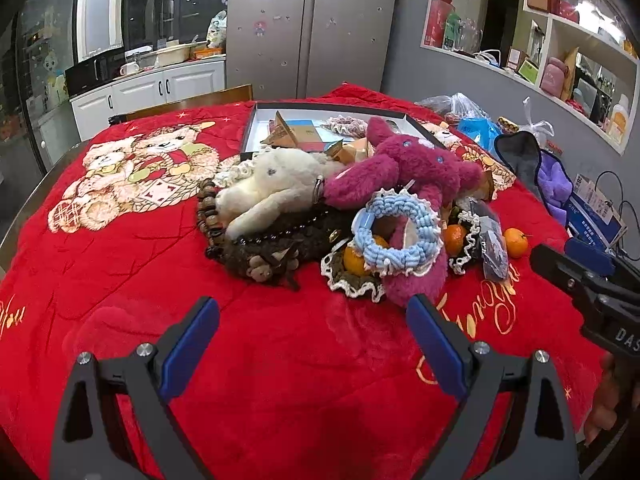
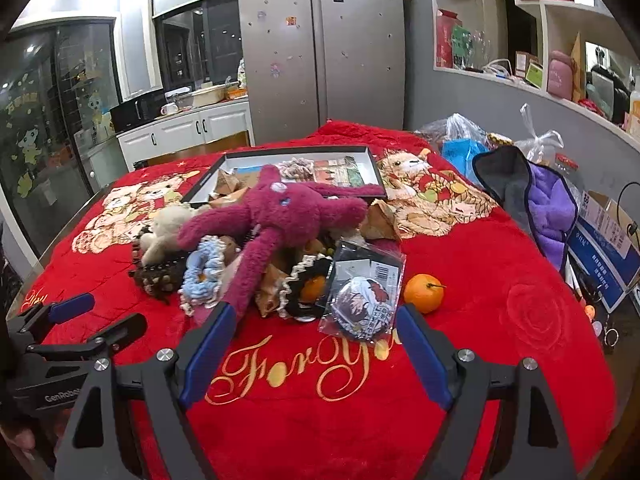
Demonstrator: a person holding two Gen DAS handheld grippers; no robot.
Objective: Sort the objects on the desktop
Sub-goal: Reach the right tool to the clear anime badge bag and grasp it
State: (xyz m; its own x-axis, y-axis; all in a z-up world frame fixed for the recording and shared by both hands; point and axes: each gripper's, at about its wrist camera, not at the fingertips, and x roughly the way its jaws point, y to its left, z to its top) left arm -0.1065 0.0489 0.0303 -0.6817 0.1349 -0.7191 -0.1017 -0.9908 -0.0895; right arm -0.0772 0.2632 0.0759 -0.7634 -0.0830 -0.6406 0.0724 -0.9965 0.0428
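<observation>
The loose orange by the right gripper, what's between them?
Only bare red blanket. In the right wrist view the orange sits just beyond the open right gripper, apart from its fingertips.

Magenta plush (image 2: 280, 216) sprawls atop piled toys (mandarin (image 2: 423, 293) lies apart).

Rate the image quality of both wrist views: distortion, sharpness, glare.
Left wrist: strong fisheye bending, dark corners, pile with the magenta plush toy sharp. Right wrist: same bending on the silver fridge, bright ceiling glare upper left, loose orange mandarin crisp.
</observation>
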